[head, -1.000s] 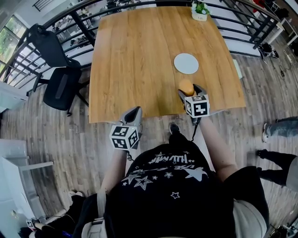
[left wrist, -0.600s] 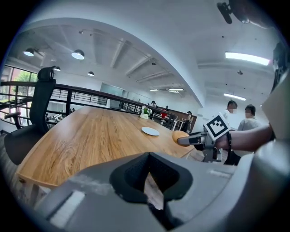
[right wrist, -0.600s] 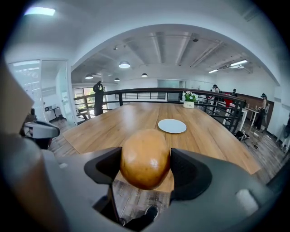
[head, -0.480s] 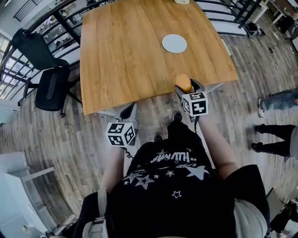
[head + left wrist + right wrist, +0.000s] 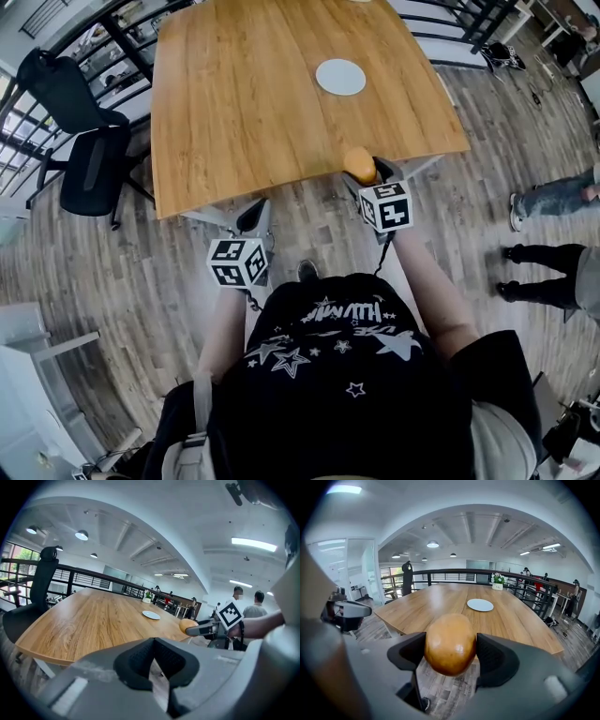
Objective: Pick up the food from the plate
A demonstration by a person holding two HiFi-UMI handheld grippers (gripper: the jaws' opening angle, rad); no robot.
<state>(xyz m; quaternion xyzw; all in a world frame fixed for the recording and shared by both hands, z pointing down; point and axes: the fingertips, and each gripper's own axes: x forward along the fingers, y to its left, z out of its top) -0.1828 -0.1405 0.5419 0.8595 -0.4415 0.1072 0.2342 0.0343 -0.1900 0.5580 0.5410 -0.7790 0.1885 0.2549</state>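
Observation:
A golden-brown round bun [image 5: 450, 643] sits between the pads of my right gripper [image 5: 450, 649], which is shut on it. In the head view the bun [image 5: 357, 162] hangs at the near edge of the wooden table [image 5: 244, 112], with the right gripper [image 5: 367, 173] just behind it. The white plate [image 5: 340, 76] lies bare farther back on the table; the right gripper view shows the plate [image 5: 480, 604] beyond the bun. My left gripper [image 5: 254, 216] is over the floor in front of the table, shut and holding nothing, its tips [image 5: 152, 641] touching.
A black office chair [image 5: 89, 159] stands left of the table. A dark railing [image 5: 454, 576] runs behind it, and a small potted plant [image 5: 497, 582] sits at the far edge. Someone's legs [image 5: 553, 202] stand on the wood floor at the right.
The table and plate have slid away up the head view. Both grippers now sit at or off the table's near edge instead of over it. The bun stays in the right gripper.

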